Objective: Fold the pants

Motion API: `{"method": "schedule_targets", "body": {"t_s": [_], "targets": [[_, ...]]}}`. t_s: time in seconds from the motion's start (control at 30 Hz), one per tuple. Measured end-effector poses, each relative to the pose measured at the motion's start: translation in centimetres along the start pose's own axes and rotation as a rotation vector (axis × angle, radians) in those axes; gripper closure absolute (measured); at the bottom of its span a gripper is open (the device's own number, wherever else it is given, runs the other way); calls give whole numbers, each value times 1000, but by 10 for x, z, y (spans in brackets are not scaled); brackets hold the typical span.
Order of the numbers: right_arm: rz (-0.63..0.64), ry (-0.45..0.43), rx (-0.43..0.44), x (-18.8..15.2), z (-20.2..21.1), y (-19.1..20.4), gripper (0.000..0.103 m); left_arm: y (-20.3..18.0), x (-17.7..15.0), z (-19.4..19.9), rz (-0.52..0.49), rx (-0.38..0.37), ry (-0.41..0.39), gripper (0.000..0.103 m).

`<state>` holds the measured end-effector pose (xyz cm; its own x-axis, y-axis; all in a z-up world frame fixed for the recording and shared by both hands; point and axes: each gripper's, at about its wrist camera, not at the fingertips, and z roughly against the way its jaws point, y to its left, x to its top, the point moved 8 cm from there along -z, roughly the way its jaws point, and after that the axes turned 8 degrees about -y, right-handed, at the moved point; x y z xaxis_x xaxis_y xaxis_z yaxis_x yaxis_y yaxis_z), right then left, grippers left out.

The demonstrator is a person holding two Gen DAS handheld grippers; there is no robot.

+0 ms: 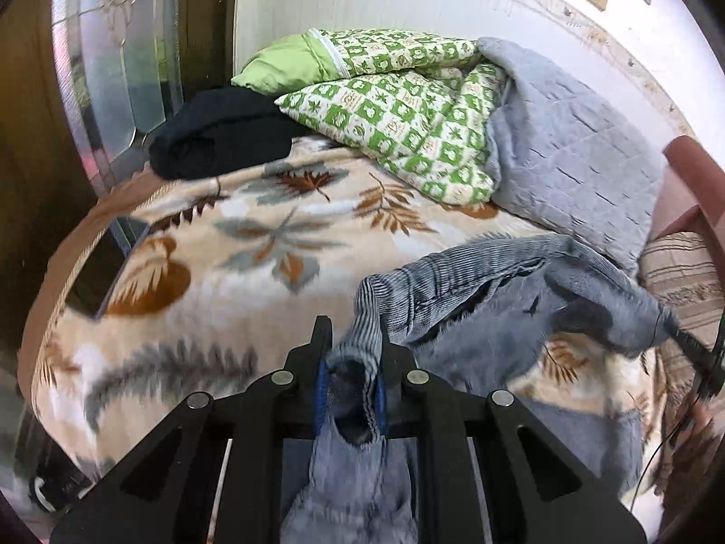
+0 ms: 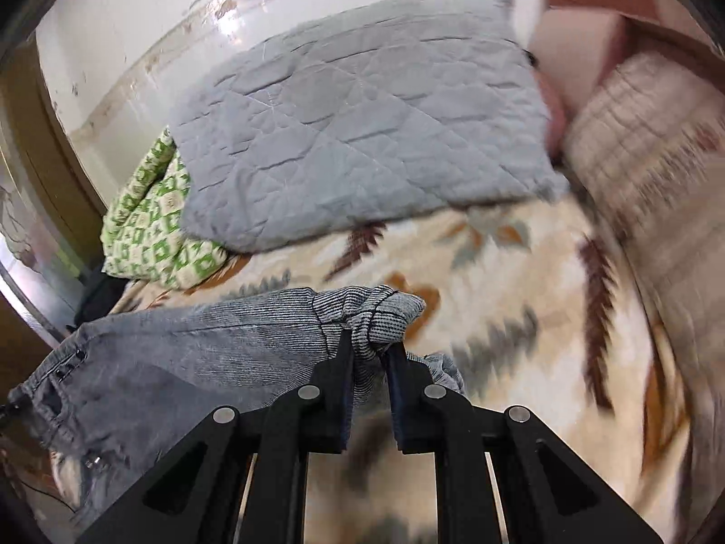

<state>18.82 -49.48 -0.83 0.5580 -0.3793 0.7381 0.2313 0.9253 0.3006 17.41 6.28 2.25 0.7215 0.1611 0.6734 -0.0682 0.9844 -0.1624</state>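
A pair of grey-blue denim pants [image 1: 489,313] with ribbed elastic hangs stretched between my two grippers above a leaf-patterned blanket [image 1: 253,249]. My left gripper [image 1: 351,353] is shut on a ribbed edge of the pants, and cloth bunches between its blue pads and hangs down below them. In the right wrist view the pants [image 2: 181,353] run off to the left, and my right gripper [image 2: 369,344] is shut on their ribbed band. The right gripper's black finger [image 1: 698,353] also shows at the far right of the left wrist view.
A grey quilted cover [image 1: 571,158] and a green-and-white checked quilt [image 1: 408,122] lie at the back of the bed near the wall. A black garment [image 1: 222,131] lies back left beside a mirrored door [image 1: 122,68]. A striped beige cushion [image 2: 648,172] sits at the right.
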Motion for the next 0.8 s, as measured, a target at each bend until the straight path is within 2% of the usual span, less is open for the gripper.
{"method": "schedule_targets", "body": {"t_s": [0.17,0.27,0.3,0.4,0.5,0.53,0.63,0.7,0.73,0.77,0.8], "targets": [[-80,-2,-12,-66,67,-33,91,7,-48,20,23,-27,46,89],[-120,-2,-43,-110,100,-53,91,17,-92,16,29,-17,128,90],[-138,3,-50,-122,106,-58,91,23,-110,9,41,-7,179,90],[-196,63,-80,-167,115,-76,91,39,-145,-5,110,5,292,90],[-189,127,-122,-197,119,-79,90,48,-157,-2,156,4,319,90],[-181,134,-131,-201,122,-77,86,49,-156,3,160,-3,318,90],[-139,112,-152,-199,143,-66,86,56,-153,22,174,-23,293,89],[-108,84,-146,-194,159,-53,82,57,-154,33,230,-80,303,87],[-108,73,-123,-192,164,-45,74,57,-154,38,275,-128,307,83],[-119,62,-74,-189,167,-30,60,55,-152,41,312,-172,309,78],[-125,60,-43,-188,167,-21,53,50,-150,41,340,-202,309,65]]}}
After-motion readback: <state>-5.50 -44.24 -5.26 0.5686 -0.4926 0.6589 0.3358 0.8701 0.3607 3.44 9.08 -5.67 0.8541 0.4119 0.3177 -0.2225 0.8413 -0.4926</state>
